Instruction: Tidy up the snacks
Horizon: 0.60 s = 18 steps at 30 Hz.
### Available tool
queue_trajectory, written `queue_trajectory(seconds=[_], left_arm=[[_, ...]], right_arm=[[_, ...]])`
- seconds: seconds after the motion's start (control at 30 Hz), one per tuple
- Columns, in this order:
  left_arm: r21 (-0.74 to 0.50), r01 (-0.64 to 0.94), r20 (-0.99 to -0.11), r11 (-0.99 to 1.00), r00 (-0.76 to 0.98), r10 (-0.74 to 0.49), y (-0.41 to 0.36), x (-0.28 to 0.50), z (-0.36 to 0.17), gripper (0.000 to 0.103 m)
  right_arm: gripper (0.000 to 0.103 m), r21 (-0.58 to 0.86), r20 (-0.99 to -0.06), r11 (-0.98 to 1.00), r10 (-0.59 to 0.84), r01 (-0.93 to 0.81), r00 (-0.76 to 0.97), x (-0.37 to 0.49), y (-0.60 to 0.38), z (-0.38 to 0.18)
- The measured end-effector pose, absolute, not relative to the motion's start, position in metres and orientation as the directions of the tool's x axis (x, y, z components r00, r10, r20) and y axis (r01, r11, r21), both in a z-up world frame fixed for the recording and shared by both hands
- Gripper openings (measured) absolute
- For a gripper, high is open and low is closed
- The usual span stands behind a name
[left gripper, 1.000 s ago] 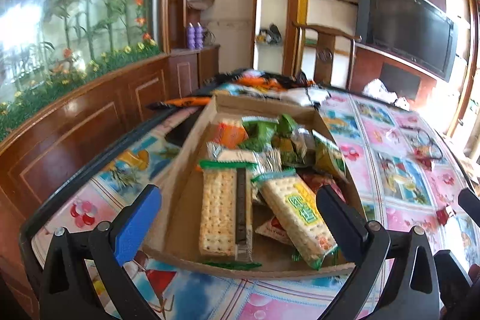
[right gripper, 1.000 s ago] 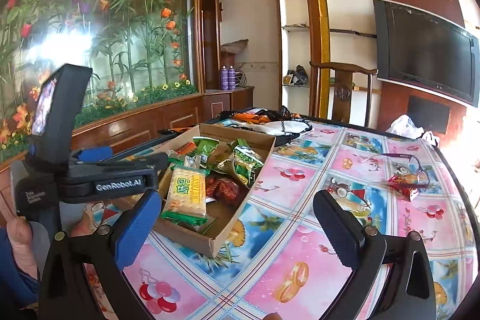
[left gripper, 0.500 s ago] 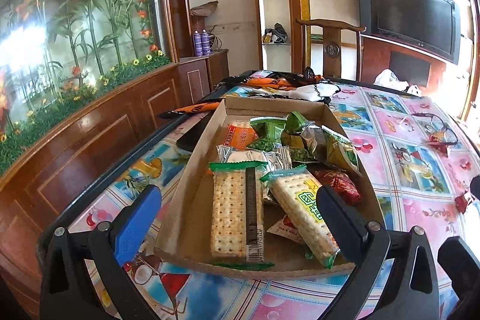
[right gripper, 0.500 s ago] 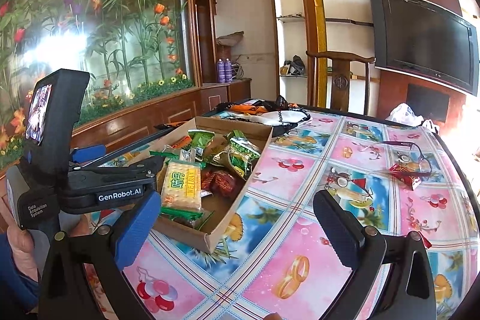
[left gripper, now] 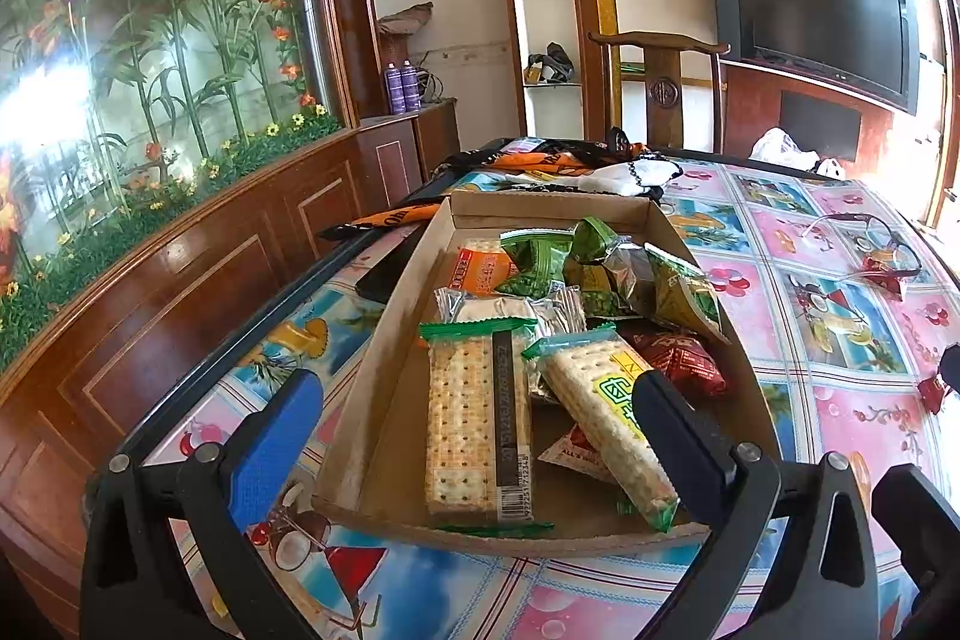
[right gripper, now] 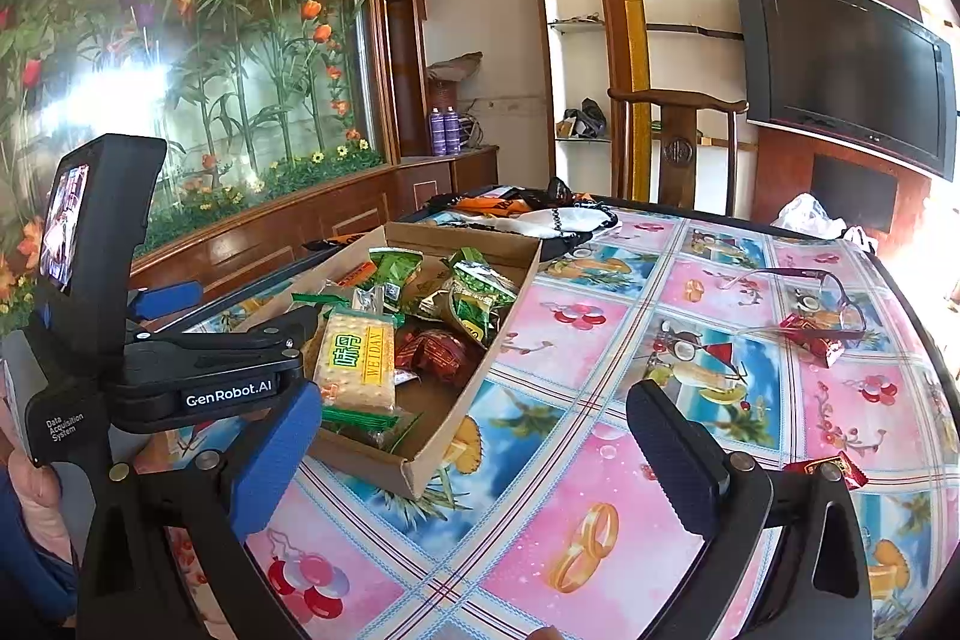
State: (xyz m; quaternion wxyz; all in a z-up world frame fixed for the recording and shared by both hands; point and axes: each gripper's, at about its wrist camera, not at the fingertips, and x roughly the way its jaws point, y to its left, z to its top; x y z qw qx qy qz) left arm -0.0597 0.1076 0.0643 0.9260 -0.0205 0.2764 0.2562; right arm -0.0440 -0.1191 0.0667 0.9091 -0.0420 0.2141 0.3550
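Note:
A shallow cardboard box [left gripper: 384, 376] sits on the table and holds several snack packs: two long cracker packs [left gripper: 477, 418], green packets [left gripper: 600, 268], a red packet [left gripper: 684, 364]. In the right wrist view the box [right gripper: 480, 388] lies left of centre. My left gripper [left gripper: 480, 436] is open and empty, hovering over the box's near end. My right gripper [right gripper: 474, 448] is open and empty, above the tablecloth right of the box. Small red wrapped snacks lie loose on the table [right gripper: 810, 334], [right gripper: 834, 466].
The table has a colourful fruit-print cloth [right gripper: 600, 340]. Glasses [right gripper: 816, 280] lie at the right. Orange and white bags [left gripper: 576, 172] lie behind the box. A wooden chair [right gripper: 678, 148] stands at the far edge. A wood-panelled wall [left gripper: 150, 292] runs along the left.
Both grippers have tilted and drawn back slightly, so the view has levelled out. The box and snacks have not moved. Both grippers stay open.

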Motion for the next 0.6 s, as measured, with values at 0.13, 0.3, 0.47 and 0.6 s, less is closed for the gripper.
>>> queue_trajectory(seconds=[0.13, 0.3, 0.47, 0.6], left_arm=[[0.102, -0.469, -0.534, 0.877, 0.719, 0.446, 0.1071, -0.0584, 0.0629, 0.103], [0.102, -0.468, -0.534, 0.878, 0.719, 0.446, 0.1063, -0.0575, 0.0625, 0.103], [0.106, -0.466, -0.536, 0.878, 0.717, 0.445, 0.1051, -0.0563, 0.0611, 0.103], [0.103, -0.466, -0.535, 0.879, 0.718, 0.444, 0.1057, -0.0565, 0.0615, 0.103]], right_arm=[[0.102, 0.081, -0.42, 0.742, 0.63, -0.665, 0.653, -0.0438, -0.1189, 0.0665], [0.102, 0.082, -0.426, 0.742, 0.63, -0.665, 0.65, -0.0428, -0.1186, 0.0655], [0.102, 0.082, -0.423, 0.742, 0.631, -0.666, 0.65, -0.043, -0.1187, 0.0653], [0.102, 0.084, -0.426, 0.743, 0.63, -0.664, 0.65, -0.043, -0.1186, 0.0648]])
